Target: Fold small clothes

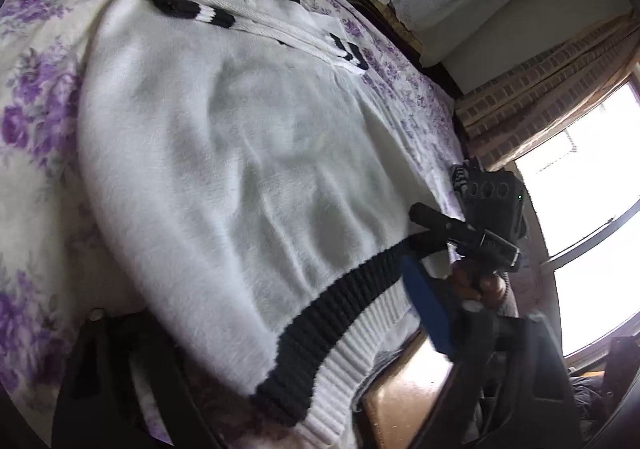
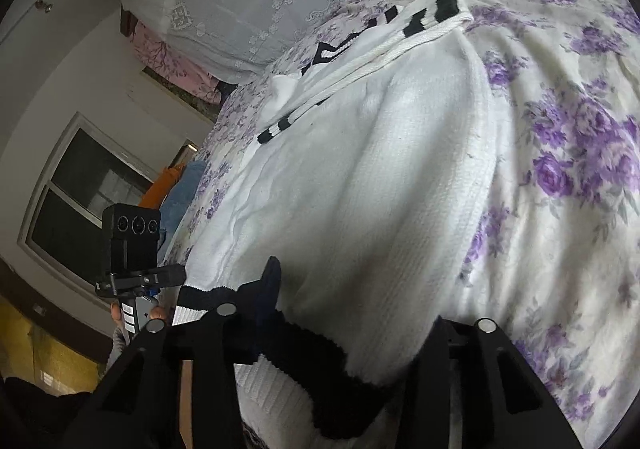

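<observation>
I see the white sweater (image 1: 224,169) spread flat on the floral bedspread (image 1: 36,121), long axis running from the black-banded hem (image 1: 332,313) at my grippers away to the collar. Right gripper (image 1: 420,227) is clamped on one hem corner; left gripper (image 2: 178,283) sits at the other (clamping state not discernible). Both are equally near.

White sweater (image 1: 248,153) flat on floral bedspread (image 1: 36,97).

Left tongs (image 2: 168,281) and right tongs (image 1: 420,233) both clamped, side by side.
</observation>
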